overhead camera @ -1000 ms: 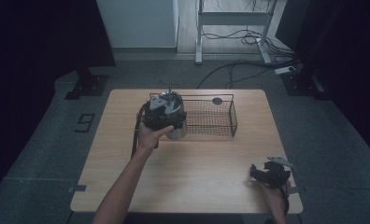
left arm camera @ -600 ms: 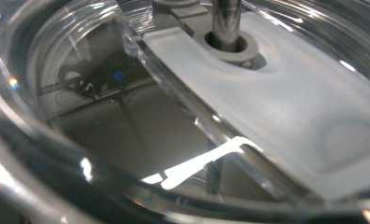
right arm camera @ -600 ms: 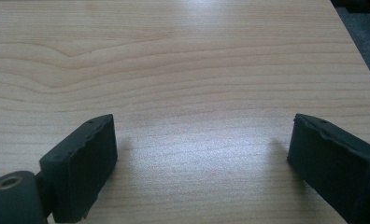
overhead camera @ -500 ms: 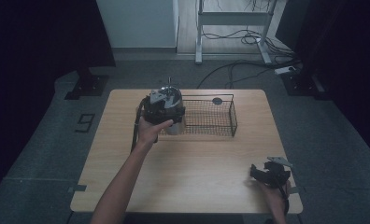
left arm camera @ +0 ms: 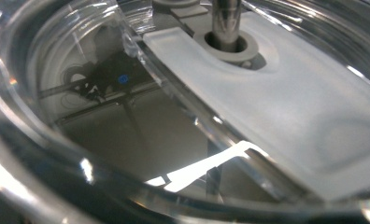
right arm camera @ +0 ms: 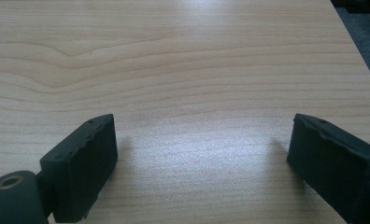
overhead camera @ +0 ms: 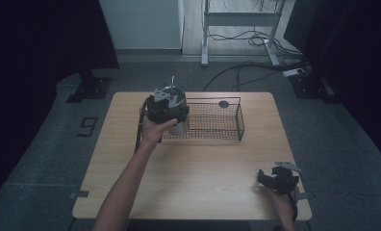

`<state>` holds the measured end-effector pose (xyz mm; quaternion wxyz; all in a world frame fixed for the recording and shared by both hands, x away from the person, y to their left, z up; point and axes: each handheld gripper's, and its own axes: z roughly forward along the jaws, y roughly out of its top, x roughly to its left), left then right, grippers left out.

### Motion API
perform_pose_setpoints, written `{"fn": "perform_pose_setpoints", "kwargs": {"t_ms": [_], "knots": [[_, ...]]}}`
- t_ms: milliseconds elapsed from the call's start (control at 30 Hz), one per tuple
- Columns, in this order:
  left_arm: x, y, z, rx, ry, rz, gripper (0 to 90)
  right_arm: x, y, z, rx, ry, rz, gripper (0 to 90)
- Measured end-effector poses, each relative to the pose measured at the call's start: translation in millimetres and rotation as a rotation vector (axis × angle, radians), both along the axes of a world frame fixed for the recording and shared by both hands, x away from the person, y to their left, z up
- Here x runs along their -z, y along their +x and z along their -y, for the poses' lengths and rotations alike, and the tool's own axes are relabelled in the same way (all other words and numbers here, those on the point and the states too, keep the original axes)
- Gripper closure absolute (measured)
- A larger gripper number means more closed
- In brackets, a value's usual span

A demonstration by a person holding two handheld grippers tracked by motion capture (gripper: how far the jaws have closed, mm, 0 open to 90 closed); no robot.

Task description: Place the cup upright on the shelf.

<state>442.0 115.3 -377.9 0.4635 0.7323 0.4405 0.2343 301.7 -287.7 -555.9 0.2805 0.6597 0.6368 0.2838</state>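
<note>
A clear round container (overhead camera: 180, 127) with a thin metal rod (overhead camera: 173, 81) sticking up from it hangs at the left end of a black wire basket (overhead camera: 240, 118). My left gripper (overhead camera: 167, 108) sits on top of it and carries it; its jaws are hidden. In the left gripper view the container's glass wall (left arm camera: 57, 154), the metal rod (left arm camera: 226, 18) and a frosted white blade (left arm camera: 286, 102) are very close. My right gripper (overhead camera: 265, 179) rests at the table's front right corner. It is open (right arm camera: 202, 154), with bare wood between its jaws.
The basket stands at the back middle of the wooden table (overhead camera: 203, 163) and has a small dark round thing (overhead camera: 223, 104) at its far side. Cables and a metal frame (overhead camera: 236, 19) lie on the floor beyond the table.
My left gripper and the clear container have risen a little and shifted slightly away from me, at the basket's left end. The right gripper has stayed still.
</note>
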Motion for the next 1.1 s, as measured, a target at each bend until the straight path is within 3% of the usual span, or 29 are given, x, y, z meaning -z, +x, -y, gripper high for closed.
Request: {"fn": "perform_pose_setpoints", "kwargs": {"t_ms": [433,767,1100], "knots": [[1.4,23.3,2.2,-0.018,-0.014,-0.017,3.9,-0.1,0.2,0.0,-0.001,-0.001,-0.001,8.2],[5.6,41.6,9.8,-0.030,0.007,-0.028,3.9,-0.1,0.4,0.2,-0.001,-0.001,-0.001,8.3],[15.5,57.8,5.3,-0.081,0.024,-0.049,3.9,-0.1,0.3,0.1,-0.002,-0.001,-0.001,8.4]]}}
